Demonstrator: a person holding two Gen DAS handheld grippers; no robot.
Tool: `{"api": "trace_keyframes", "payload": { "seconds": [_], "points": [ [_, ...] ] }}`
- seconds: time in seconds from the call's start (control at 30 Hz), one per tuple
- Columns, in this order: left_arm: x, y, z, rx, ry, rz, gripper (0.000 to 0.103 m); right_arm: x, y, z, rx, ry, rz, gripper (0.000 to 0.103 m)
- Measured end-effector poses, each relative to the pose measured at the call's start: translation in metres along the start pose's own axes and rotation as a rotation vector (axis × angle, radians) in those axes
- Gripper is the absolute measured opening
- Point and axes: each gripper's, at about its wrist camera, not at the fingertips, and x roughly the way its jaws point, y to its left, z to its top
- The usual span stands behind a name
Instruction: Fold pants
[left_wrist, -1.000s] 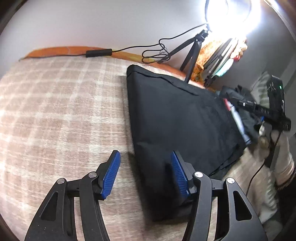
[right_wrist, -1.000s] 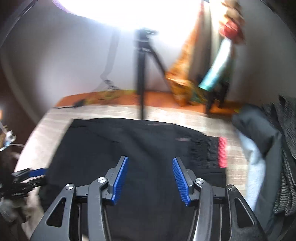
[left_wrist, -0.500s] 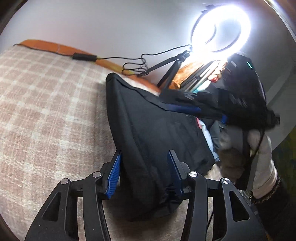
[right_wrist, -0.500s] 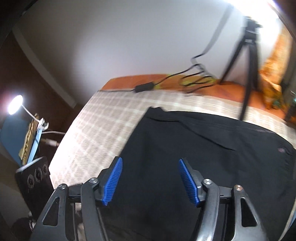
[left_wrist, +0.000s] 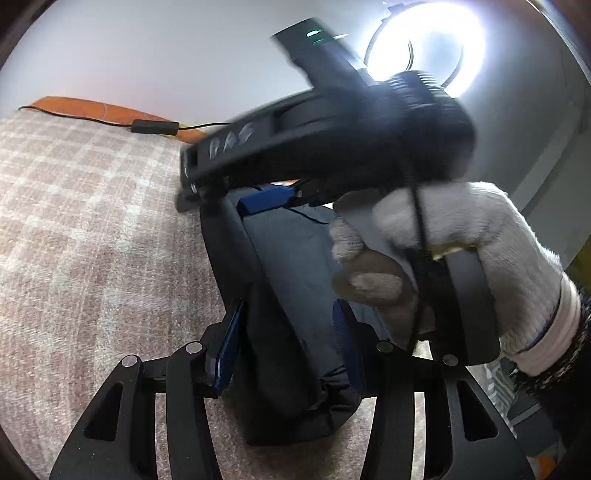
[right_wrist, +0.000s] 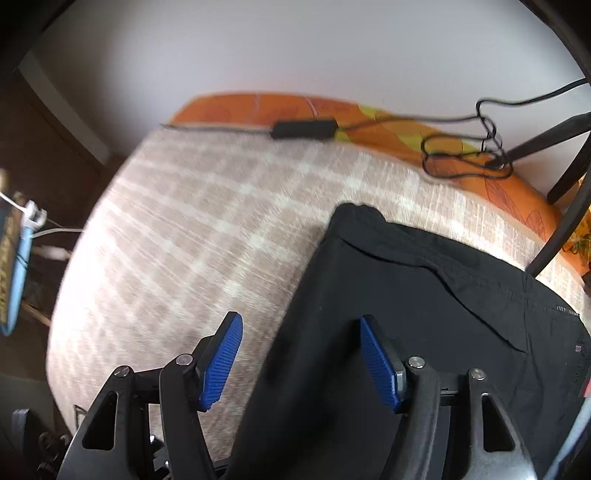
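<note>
Black pants (right_wrist: 424, 295) lie on a checked blanket, and their left edge runs between the fingers of my right gripper (right_wrist: 299, 360). Its jaws are closing, but the blue pads stand apart from the cloth. In the left wrist view a bunched fold of the pants (left_wrist: 288, 277) fills the gap of my left gripper (left_wrist: 286, 347). Both pads press on that fold, which is raised off the blanket. A gloved hand (left_wrist: 461, 258) holds the right gripper's body over the far end of the pants and hides most of them.
The checked blanket (right_wrist: 203, 221) spreads to the left of the pants. An orange bed edge (right_wrist: 295, 107) runs along the white wall, with a black cable and adapter (right_wrist: 303, 129) on it. Tripod legs (right_wrist: 554, 236) stand at the right. A ring light (left_wrist: 428, 48) glares.
My right gripper swept left across the pants to their left edge and now looms large in the left wrist view. My left gripper closed on the pants' fold and lifted it a little.
</note>
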Motion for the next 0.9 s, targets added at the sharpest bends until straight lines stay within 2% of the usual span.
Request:
{"api": "trace_keyframes", "payload": {
  "seconds": [0.07,0.2,0.27,0.33,0.37,0.4,0.5,0.67,0.9],
  "points": [
    [0.001,-0.002,-0.001,0.003,-0.002,0.018,0.046,0.008,-0.002,-0.001,-0.007,0.021,-0.045,0.039],
    [0.008,-0.001,-0.001,-0.022,0.037,0.091,0.057,0.008,-0.009,-0.008,-0.018,0.001,-0.01,0.023],
    [0.015,0.004,-0.003,-0.055,0.077,0.094,0.057,0.005,-0.015,-0.012,-0.001,-0.014,0.02,0.015],
    [0.021,0.004,-0.003,-0.063,0.093,0.065,0.054,0.001,-0.024,-0.017,0.031,-0.034,0.062,0.01],
    [0.022,0.004,-0.003,-0.07,0.089,0.029,0.044,-0.002,-0.026,-0.019,0.046,-0.046,0.081,0.008],
    [0.023,0.005,-0.002,-0.079,0.085,-0.002,0.022,-0.004,-0.03,-0.021,0.061,-0.057,0.099,0.008],
    [0.018,0.009,0.004,-0.104,0.057,-0.061,0.01,-0.013,-0.04,-0.027,0.117,-0.094,0.16,0.005],
    [0.002,0.011,0.013,-0.093,0.017,-0.102,0.008,-0.034,-0.042,-0.028,0.16,-0.151,0.23,0.004],
    [-0.039,0.025,0.018,-0.064,-0.026,-0.073,0.008,-0.05,-0.008,-0.015,0.14,-0.2,0.295,0.004]
  ]
}}
